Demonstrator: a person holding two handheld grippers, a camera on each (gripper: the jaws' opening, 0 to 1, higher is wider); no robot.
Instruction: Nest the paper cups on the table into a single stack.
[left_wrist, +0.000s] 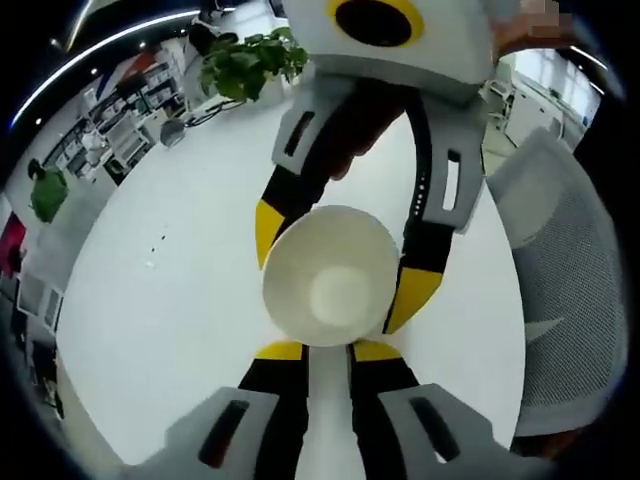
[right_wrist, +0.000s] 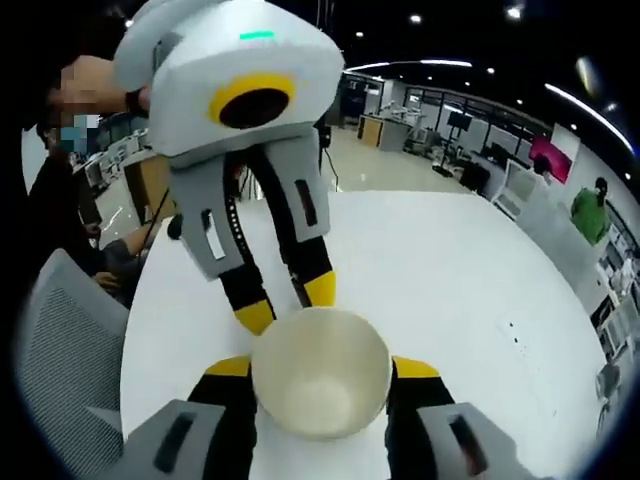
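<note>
Left gripper view: the left gripper (left_wrist: 329, 351), its yellow-tipped fingers (left_wrist: 281, 351) set narrow about a white stem-like shape running down between them; whether that shape is a second cup cannot be told. Opposite it, the right gripper (left_wrist: 340, 262) holds a white paper cup (left_wrist: 331, 276) by its sides, the cup's open mouth turned toward the camera, above the white tabletop (left_wrist: 170, 260). A grey mesh chair (left_wrist: 570, 290) stands beside the tabletop's edge; a potted plant (left_wrist: 250, 60) stands past the far edge.

Right gripper view: the right gripper (right_wrist: 321, 369), fingers closed on the paper cup (right_wrist: 320, 385), which sits between the fingertips with its inside visible. The left gripper (right_wrist: 287, 303) faces it, its fingers (right_wrist: 254, 316) close together just behind the cup's rim. The tabletop (right_wrist: 440, 280) lies beneath; the chair (right_wrist: 70, 350) stands near one edge.
</note>
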